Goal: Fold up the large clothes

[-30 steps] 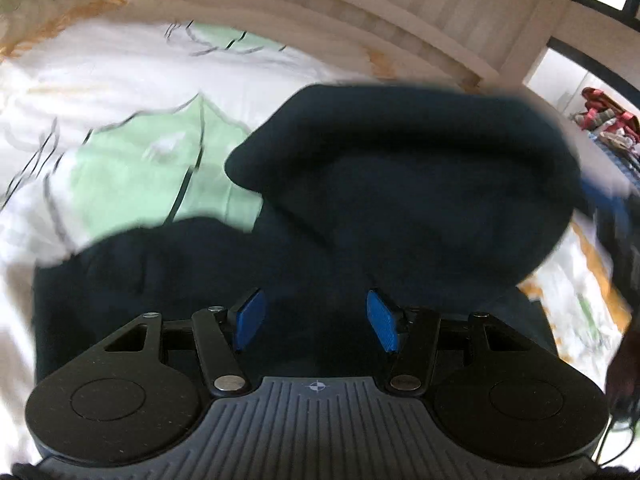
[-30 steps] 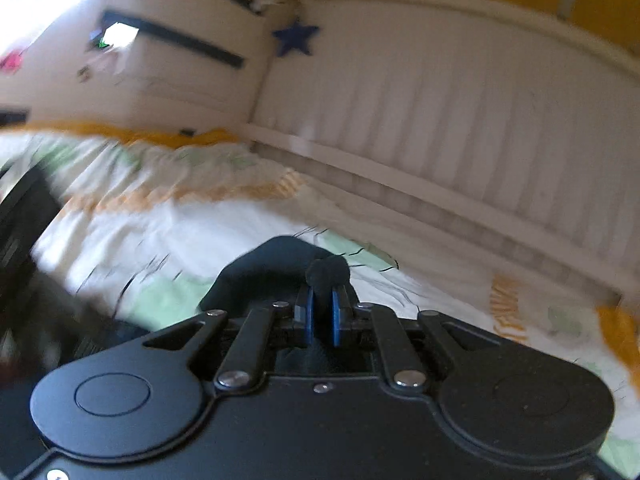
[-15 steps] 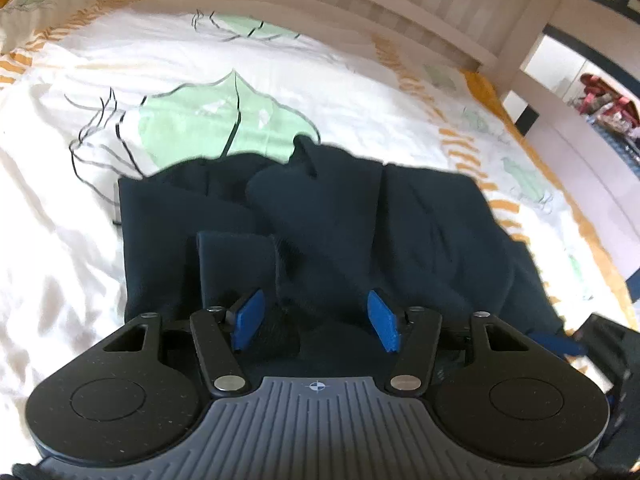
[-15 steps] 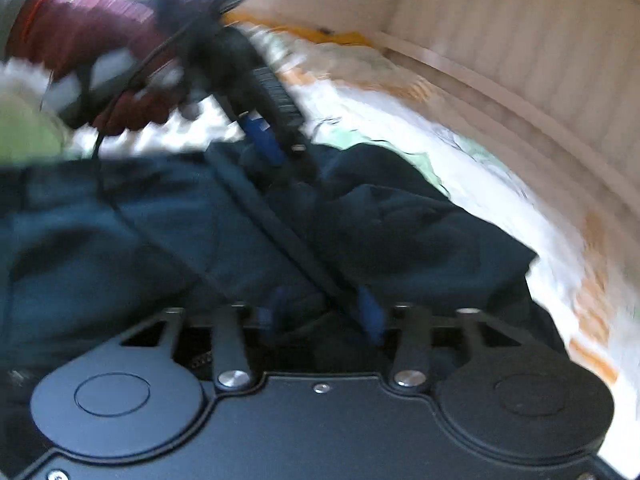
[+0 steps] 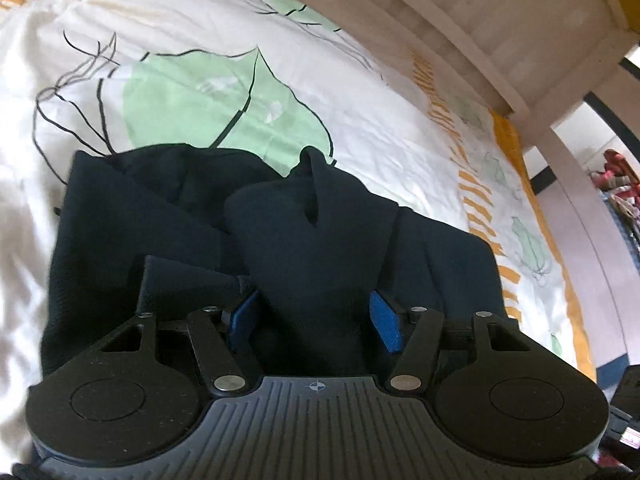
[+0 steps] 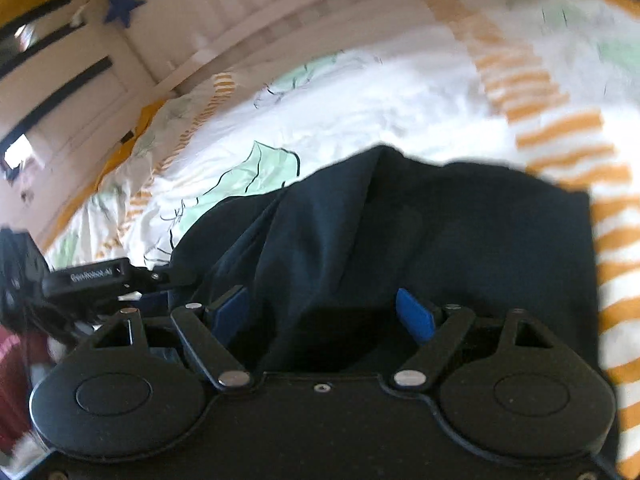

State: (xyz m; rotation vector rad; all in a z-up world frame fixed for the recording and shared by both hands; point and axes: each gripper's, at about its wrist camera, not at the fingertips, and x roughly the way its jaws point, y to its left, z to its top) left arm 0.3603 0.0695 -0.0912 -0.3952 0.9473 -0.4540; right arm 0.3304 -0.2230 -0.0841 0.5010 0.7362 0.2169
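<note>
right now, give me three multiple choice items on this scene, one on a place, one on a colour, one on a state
1. Where does the dark garment lie?
A. on the bedspread
B. on a wooden chair
C. in a basket

2. What colour are the stripes along the bedspread's border?
A. purple
B. orange
C. black

3. How does the right claw stand?
A. shut on the garment
B. open, pads clear of the cloth
C. shut on nothing

Answers:
1 A, the garment is spread over the white leaf-print bedspread in both views.
2 B, orange bars run along its edge.
3 B, its blue pads stand wide apart, having just been opening, with cloth lying between them unpinched.
</note>
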